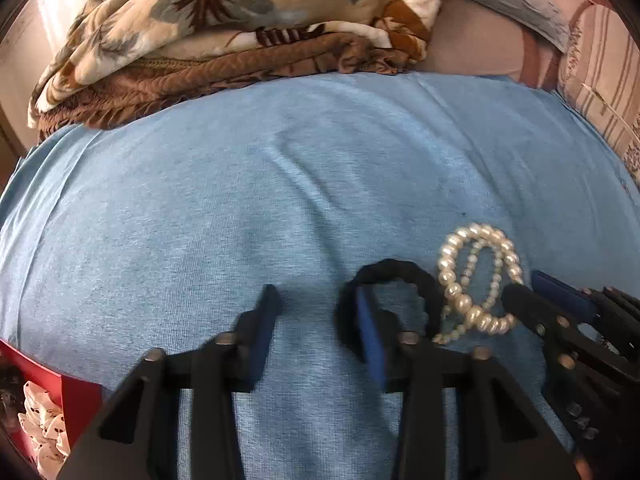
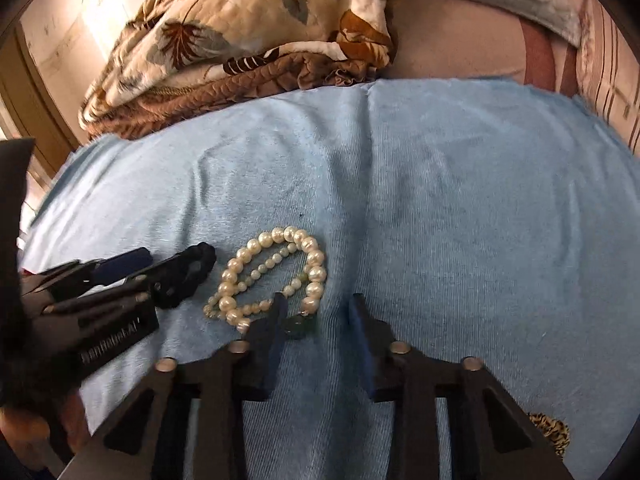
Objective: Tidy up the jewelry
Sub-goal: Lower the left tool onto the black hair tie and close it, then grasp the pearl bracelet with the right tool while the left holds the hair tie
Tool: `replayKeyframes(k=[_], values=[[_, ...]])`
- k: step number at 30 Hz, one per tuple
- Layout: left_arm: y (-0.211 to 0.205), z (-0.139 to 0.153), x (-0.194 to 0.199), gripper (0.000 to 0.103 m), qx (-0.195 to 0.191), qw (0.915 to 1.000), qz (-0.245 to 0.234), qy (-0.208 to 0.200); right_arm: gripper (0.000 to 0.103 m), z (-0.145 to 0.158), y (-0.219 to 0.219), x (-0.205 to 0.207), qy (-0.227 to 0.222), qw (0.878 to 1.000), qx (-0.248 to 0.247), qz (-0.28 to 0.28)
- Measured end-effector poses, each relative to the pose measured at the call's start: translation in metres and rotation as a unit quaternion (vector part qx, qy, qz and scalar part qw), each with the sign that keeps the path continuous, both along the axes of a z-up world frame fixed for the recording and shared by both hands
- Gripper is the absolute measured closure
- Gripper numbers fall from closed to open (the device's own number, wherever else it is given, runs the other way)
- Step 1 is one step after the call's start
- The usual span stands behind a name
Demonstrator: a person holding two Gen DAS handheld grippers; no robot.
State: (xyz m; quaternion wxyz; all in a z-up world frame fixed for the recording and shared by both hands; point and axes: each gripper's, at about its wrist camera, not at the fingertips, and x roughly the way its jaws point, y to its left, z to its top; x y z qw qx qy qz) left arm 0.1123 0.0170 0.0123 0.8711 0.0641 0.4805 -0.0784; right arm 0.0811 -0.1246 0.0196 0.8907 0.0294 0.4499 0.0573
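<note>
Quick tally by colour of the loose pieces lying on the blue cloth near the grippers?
White: 1, the pearl bracelet
Black: 1, the black hair tie
Total: 2 on the blue cloth

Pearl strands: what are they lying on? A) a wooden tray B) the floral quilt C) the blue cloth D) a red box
C: the pearl strands lie coiled directly on the blue cloth, well in front of the floral quilt.
</note>
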Motion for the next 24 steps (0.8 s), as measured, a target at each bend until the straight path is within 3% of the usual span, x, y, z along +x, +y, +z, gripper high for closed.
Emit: replayKeyframes(k=[1, 5, 6, 12, 16, 17, 18, 21, 24], values=[[-0.001, 0.002, -0.001, 0.096, -0.004, 1.0, 0.0, 0.007, 0.083, 0.001, 0.002, -0.001, -0.002, 1.0, -0.007, 0.0], [0.005, 0.015, -0.013, 0.097, -0.017, 0.9998, -0.002, 0.01, 0.091, 0.01, -0.007, -0.013, -0.004, 1.0, 0.004, -0.005], [0.007, 0.017, -0.017, 0.097, -0.018, 0.9998, -0.002, 0.009, 0.101, 0.012, -0.01, -0.018, -0.002, 1.0, 0.002, -0.01], [0.03, 0.03, -0.058, 0.097, -0.042, 0.9991, -0.002, 0.007, 0.101, 0.009, -0.037, -0.058, 0.016, 0.999, 0.033, -0.028], [0.039, 0.029, -0.078, 0.097, -0.047, 0.9989, -0.001, 0.008, 0.1, 0.017, -0.034, -0.073, 0.002, 0.996, 0.085, 0.008], [0.042, 0.026, -0.082, 0.097, -0.047, 0.9988, 0.0, 0.013, 0.099, 0.018, -0.03, -0.073, 0.002, 0.996, 0.09, 0.017], [0.043, 0.023, -0.084, 0.097, -0.047, 0.9988, 0.0, 0.016, 0.091, 0.02, -0.024, -0.073, -0.002, 0.996, 0.09, 0.029], [0.049, 0.014, -0.085, 0.097, -0.048, 0.9984, 0.01, 0.027, 0.057, 0.024, 0.001, -0.067, -0.02, 0.996, 0.061, 0.065], [0.053, 0.008, -0.082, 0.096, -0.06, 0.9974, 0.015, 0.036, 0.057, 0.022, 0.02, -0.053, -0.024, 0.995, 0.032, 0.093]])
